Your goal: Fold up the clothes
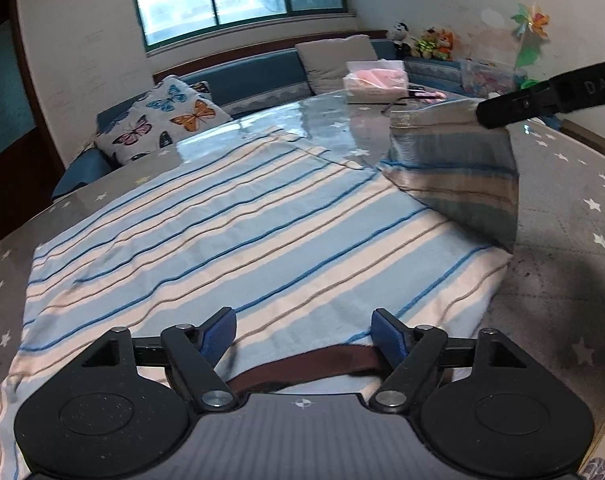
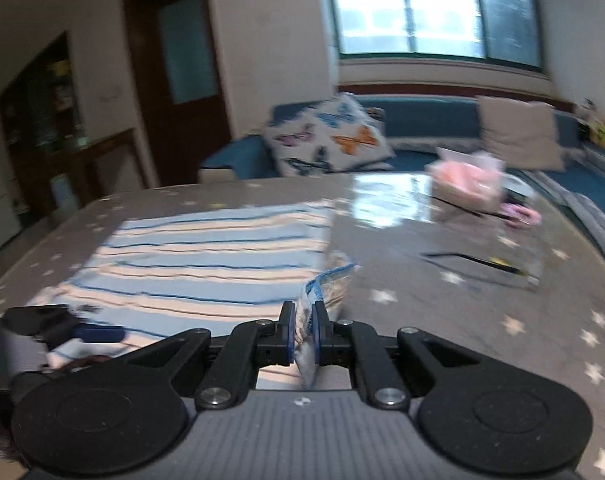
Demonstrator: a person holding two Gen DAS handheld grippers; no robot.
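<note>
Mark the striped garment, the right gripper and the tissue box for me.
striped garment point(image 1: 230, 224), left wrist view, flat middle of the cloth.
right gripper point(image 2: 302, 334), right wrist view, between its fingertips, shut on the garment's edge.
tissue box point(image 1: 376, 82), left wrist view, front face.

Only legible lettering: pale capitals "D A S", cut off by the frame edge, on the black finger of the right gripper point(image 1: 492, 116) in the left wrist view. Nothing else readable.
</note>
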